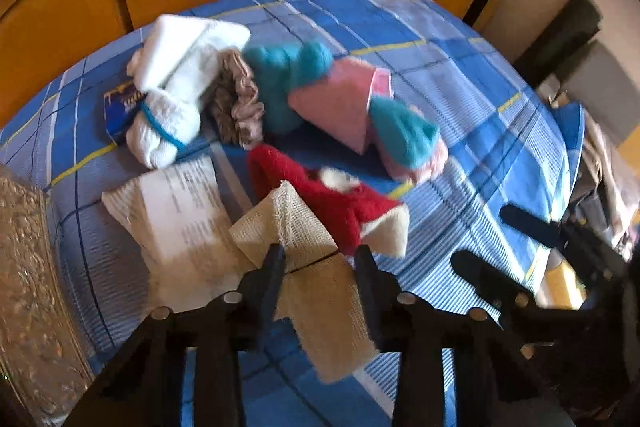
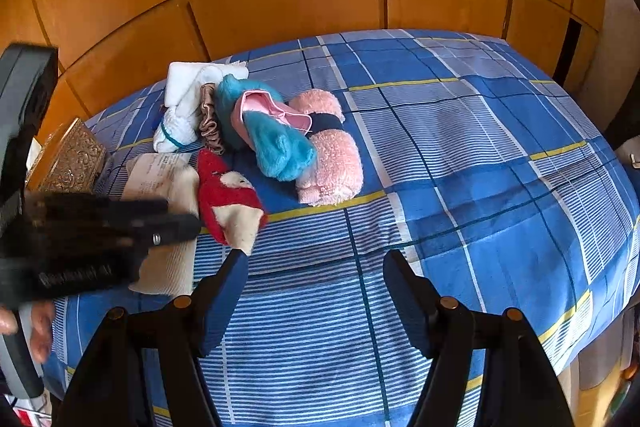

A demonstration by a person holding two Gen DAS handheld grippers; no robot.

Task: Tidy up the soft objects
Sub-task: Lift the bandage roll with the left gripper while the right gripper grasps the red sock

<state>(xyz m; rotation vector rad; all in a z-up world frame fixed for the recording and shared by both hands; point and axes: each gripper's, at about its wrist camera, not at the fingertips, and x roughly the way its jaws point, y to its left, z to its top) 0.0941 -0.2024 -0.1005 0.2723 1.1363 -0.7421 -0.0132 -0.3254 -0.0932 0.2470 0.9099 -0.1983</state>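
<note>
Red sock (image 1: 332, 205) and paper (image 1: 188, 211) crowd your beige bandage (image 1: 316, 287), lying lengthwise toward you. Left gripper (image 1: 320, 255) straddles it, unclamped; right gripper (image 2: 316, 259) empty, agape.

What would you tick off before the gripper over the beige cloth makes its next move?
1. Beige mesh cloth lies between the left gripper's jaws: ok.
2. Pads pressing on the cloth: cannot tell.
3. Red sock clear of those jaws: cannot tell, its cuff lies close.
4. Right gripper open and empty: ok.
5. Bedspread below it bare: ok.
</note>
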